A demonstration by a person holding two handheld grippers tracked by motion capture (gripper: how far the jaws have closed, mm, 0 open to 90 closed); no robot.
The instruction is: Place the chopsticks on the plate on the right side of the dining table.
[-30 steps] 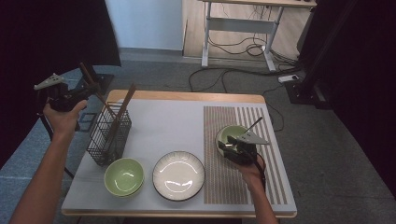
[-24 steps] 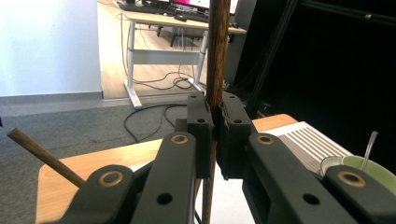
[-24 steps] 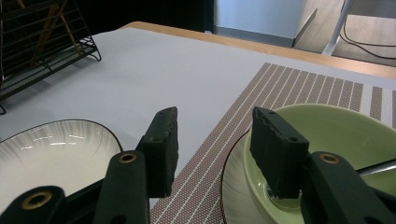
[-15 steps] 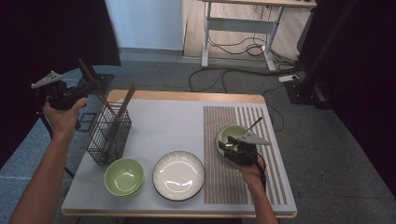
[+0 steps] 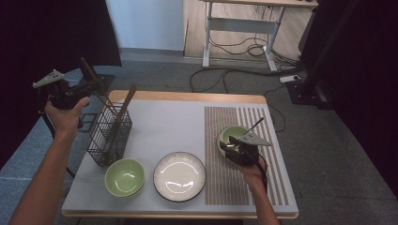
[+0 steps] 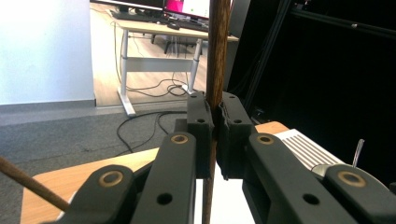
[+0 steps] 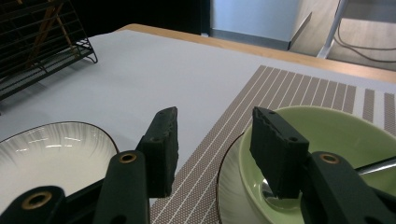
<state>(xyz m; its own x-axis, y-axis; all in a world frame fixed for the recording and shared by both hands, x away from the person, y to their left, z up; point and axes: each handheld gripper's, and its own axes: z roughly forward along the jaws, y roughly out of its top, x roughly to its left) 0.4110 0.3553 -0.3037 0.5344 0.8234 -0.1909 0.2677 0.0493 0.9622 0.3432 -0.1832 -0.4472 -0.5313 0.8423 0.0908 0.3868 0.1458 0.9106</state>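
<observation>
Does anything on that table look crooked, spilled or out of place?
Nothing is spilled or broken. One chopstick leans askew in the wire basket, poking out past its rim. The left gripper holds another chopstick beside the table.

Materials and finishes on the bench and in the tools.
Left tool (image 6: 213,135): matt black plastic jaws with brass-coloured rivets, clamped on a smooth dark wooden chopstick (image 6: 217,56). Right tool (image 7: 217,149): the same matt plastic, with rough-edged pads. Basket (image 5: 109,136): thin black wire. Green bowl (image 7: 327,135) and white plate (image 5: 179,176): glossy glazed ceramic. Placemat (image 5: 234,117): woven, striped, matt. Bench (image 5: 173,122): smooth matt grey top with a pale wood edge.
</observation>
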